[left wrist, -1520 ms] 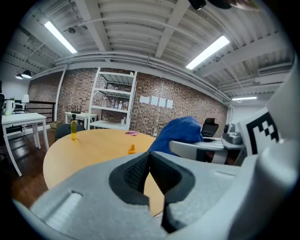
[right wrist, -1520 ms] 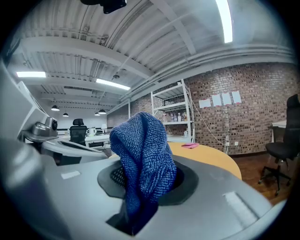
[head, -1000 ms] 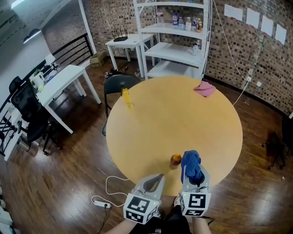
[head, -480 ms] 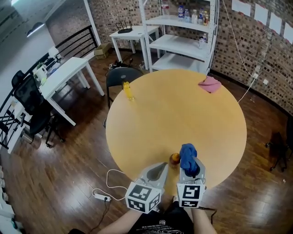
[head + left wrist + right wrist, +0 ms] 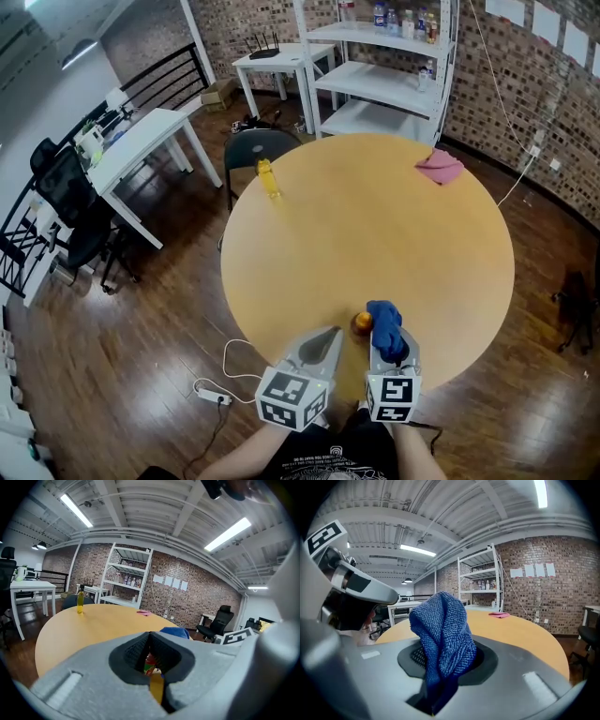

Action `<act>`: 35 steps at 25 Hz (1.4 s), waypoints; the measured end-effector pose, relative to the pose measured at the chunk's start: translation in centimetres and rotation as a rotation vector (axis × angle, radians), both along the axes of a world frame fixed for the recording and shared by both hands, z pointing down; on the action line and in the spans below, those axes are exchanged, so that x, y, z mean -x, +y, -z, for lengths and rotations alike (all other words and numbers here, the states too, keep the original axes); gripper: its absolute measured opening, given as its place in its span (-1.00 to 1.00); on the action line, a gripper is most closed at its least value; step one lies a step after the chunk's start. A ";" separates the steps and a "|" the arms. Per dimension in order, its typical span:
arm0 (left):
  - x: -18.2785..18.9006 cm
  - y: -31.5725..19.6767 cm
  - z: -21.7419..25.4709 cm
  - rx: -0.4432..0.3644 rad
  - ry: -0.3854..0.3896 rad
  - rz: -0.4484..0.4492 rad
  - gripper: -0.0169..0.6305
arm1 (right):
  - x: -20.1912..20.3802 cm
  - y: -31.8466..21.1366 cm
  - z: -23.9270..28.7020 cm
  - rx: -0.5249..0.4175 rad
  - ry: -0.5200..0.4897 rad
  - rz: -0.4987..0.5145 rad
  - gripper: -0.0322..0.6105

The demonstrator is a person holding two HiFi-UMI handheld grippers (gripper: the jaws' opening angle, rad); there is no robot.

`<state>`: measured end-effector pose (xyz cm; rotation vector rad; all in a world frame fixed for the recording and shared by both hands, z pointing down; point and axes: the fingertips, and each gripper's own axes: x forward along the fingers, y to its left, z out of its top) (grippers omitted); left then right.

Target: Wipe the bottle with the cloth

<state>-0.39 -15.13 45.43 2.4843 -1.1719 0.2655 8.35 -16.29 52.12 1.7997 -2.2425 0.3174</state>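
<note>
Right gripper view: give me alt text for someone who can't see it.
The right gripper is shut on a blue cloth bunched above its jaws. Beyond, a round wooden table carries a pink cloth.

The round wooden table point(image 5: 375, 234) carries a yellow bottle point(image 5: 267, 178), a pink cloth point(image 5: 440, 166) and an orange-topped bottle point(image 5: 361, 323).

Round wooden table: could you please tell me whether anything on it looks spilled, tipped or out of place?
Nothing stands out. The slim yellow bottle stands upright near the round wooden table's far-left edge, the crumpled pink cloth lies at its far edge, and no spill shows.
</note>
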 end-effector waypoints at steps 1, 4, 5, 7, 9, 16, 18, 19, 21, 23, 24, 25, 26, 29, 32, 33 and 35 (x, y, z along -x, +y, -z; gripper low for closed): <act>0.0 0.0 -0.1 0.002 -0.001 0.002 -0.94 | -0.2 0.0 -0.4 0.008 -0.006 -0.004 -0.56; 0.0 0.0 -0.3 0.008 -0.004 0.005 -0.94 | -0.6 0.0 -1.4 0.039 -0.038 -0.024 -0.56; 0.0 0.0 -0.3 0.010 -0.005 0.005 -0.94 | -0.8 0.0 -1.8 0.055 -0.045 -0.029 -0.56; 0.0 -0.1 -0.4 0.012 -0.007 0.007 -0.94 | -0.9 0.1 -2.7 0.086 -0.047 -0.031 -0.56; -0.1 -0.1 -0.5 0.013 -0.010 0.009 -0.94 | -0.9 0.3 -3.5 0.112 -0.041 -0.026 -0.56; -0.2 -0.1 -0.9 0.020 -0.008 0.012 -0.94 | -0.9 1.2 -5.8 0.201 -0.039 -0.025 -0.56; -0.2 -0.1 -0.9 0.023 -0.007 0.010 -0.94 | -0.6 1.7 -6.3 0.219 -0.030 -0.020 -0.56; -0.2 -0.1 -0.9 0.024 -0.007 0.008 -0.94 | -0.5 1.8 -6.5 0.223 -0.025 -0.018 -0.56; -0.2 -0.1 -1.0 0.025 -0.006 0.008 -0.94 | -0.5 1.9 -6.4 0.220 -0.021 -0.019 -0.55; -0.2 -0.1 -1.1 0.025 -0.006 0.009 -0.94 | -0.7 1.8 -5.5 0.196 -0.025 -0.028 -0.55; -0.2 -0.1 -1.0 0.024 -0.005 0.009 -0.94 | -0.9 1.7 -4.7 0.177 -0.030 -0.035 -0.55; -0.2 -0.1 -1.0 0.024 -0.004 0.009 -0.94 | -1.1 1.7 -3.7 0.155 -0.038 -0.043 -0.55; -0.1 -0.1 -1.0 0.024 -0.003 0.009 -0.94 | -1.2 1.7 -2.7 0.132 -0.046 -0.049 -0.55; 0.0 -0.2 -1.0 0.025 -0.001 0.009 -0.94 | -1.1 1.8 0.2 0.063 -0.062 -0.054 -0.55; 0.0 -0.1 -1.1 0.027 0.003 0.007 -0.94 | -0.8 2.1 3.2 -0.017 -0.067 -0.056 -0.55; 0.0 0.0 -1.1 0.028 0.004 0.007 -0.94 | -0.7 2.3 4.2 -0.047 -0.068 -0.057 -0.55; 0.2 0.0 -1.2 0.029 0.005 0.009 -0.94 | -0.4 2.7 6.2 -0.108 -0.071 -0.060 -0.55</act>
